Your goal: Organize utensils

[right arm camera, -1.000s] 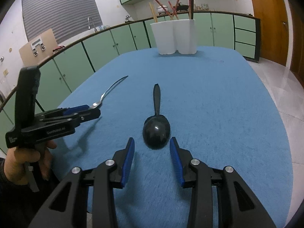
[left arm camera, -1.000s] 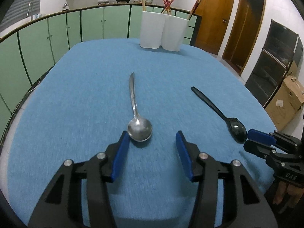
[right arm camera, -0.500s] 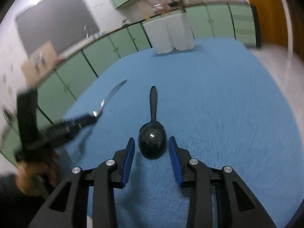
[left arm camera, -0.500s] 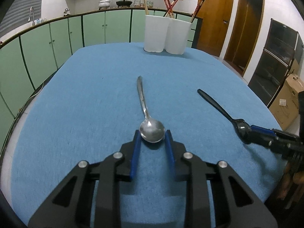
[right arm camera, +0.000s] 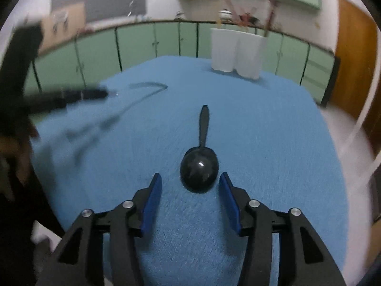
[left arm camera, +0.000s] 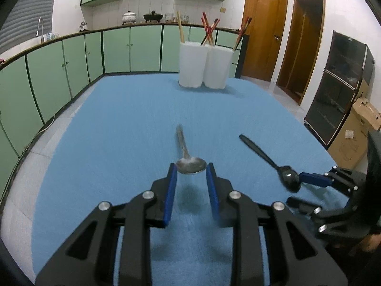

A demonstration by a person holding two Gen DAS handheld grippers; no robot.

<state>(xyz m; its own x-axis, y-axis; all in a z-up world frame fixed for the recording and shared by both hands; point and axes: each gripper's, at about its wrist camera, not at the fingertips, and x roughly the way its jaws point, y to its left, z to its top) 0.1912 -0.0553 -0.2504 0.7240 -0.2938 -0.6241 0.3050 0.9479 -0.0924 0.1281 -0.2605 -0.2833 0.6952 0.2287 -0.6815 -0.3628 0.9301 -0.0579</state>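
White holder (left arm camera: 206, 65), 2 joined cups w/ chopsticks, stands at far end of blue tablecloth (left arm camera: 119, 119); green cabinets (left arm camera: 119, 47) behind it. Cloth btwn holder & spoons is bare. 2 spoons, 2 grippers. Metal spoon (left arm camera: 190, 164) sits nearer than holder, bowl pinched btwn left gripper (left arm camera: 191, 169) pads, lifted off cloth, shadow under it. Black spoon (right arm camera: 199, 169) lies right of metal one, handle toward holder. Right gripper (right arm camera: 190, 181) jaws just opened wider; spoon bowl btwn them, pads not touching.
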